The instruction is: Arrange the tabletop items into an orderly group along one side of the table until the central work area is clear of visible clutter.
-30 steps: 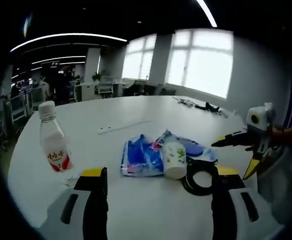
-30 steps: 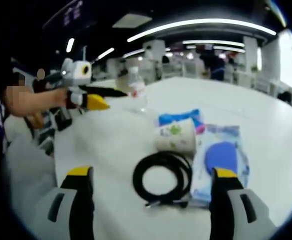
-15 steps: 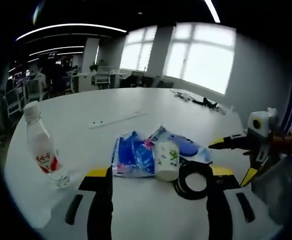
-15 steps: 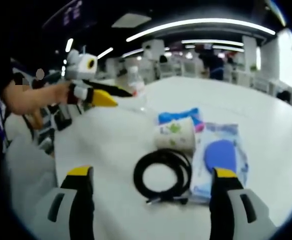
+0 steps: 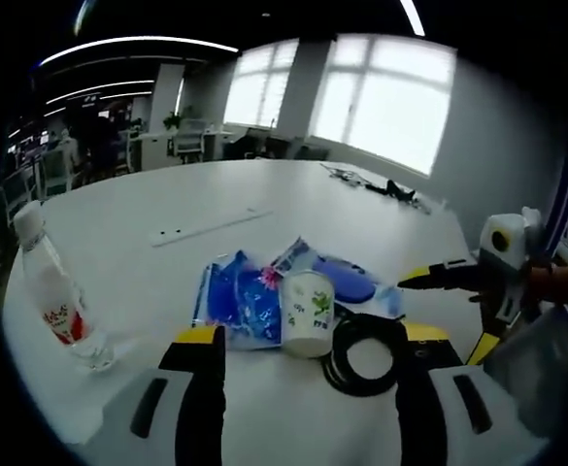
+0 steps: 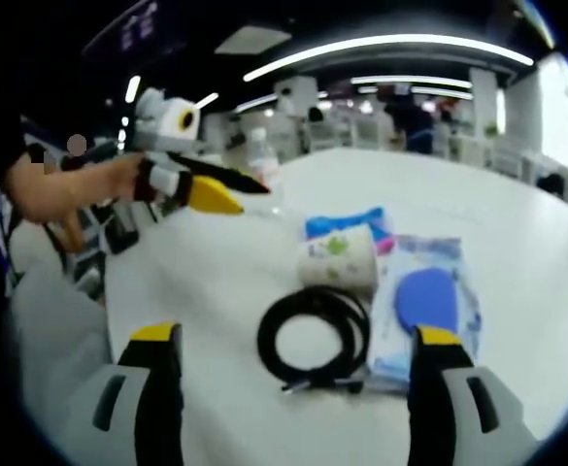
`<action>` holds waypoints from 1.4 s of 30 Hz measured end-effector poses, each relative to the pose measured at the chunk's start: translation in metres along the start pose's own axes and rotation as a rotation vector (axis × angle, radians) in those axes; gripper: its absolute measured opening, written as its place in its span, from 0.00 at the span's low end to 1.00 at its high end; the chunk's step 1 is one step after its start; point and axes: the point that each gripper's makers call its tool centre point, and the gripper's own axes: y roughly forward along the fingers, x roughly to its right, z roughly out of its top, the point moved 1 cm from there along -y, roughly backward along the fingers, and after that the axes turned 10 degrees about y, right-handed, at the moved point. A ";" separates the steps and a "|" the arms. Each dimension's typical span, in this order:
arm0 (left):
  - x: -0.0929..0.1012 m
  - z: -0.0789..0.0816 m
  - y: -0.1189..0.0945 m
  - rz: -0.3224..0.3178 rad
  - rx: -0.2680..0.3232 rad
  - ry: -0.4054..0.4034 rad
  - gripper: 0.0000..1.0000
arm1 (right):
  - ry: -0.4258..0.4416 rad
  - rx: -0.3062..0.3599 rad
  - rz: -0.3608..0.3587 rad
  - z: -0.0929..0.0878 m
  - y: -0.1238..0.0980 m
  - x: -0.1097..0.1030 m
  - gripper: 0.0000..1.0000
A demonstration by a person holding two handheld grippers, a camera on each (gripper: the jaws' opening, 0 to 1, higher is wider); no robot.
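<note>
Left gripper view: paper cup (image 5: 308,313) between jaws.

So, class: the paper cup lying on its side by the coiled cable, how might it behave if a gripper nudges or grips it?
The paper cup lies on its side, so a nudge would probably roll it in a curve. It looks thin-walled and likely light: a firm squeeze may crush it. Rolling, it could bump the black cable coil beside it.

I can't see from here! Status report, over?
Left tool and right tool open, empty. Cup, cable, blue packs, bottle untouched mid-table. Nothing in the way.
</note>
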 end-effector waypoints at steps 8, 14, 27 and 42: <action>0.006 -0.006 0.018 -0.033 -0.023 -0.054 0.67 | 0.006 -0.003 -0.005 -0.003 0.000 0.002 0.94; 0.010 -0.011 0.028 -0.037 -0.053 -0.045 0.66 | 0.010 -0.002 -0.004 -0.005 0.000 0.001 0.94; 0.007 -0.018 0.053 -0.025 -0.094 -0.061 0.61 | 0.013 -0.019 -0.002 -0.012 0.003 0.001 0.94; 0.005 -0.021 0.076 -0.011 -0.141 -0.043 0.56 | 0.024 -0.019 0.005 -0.013 0.006 0.002 0.94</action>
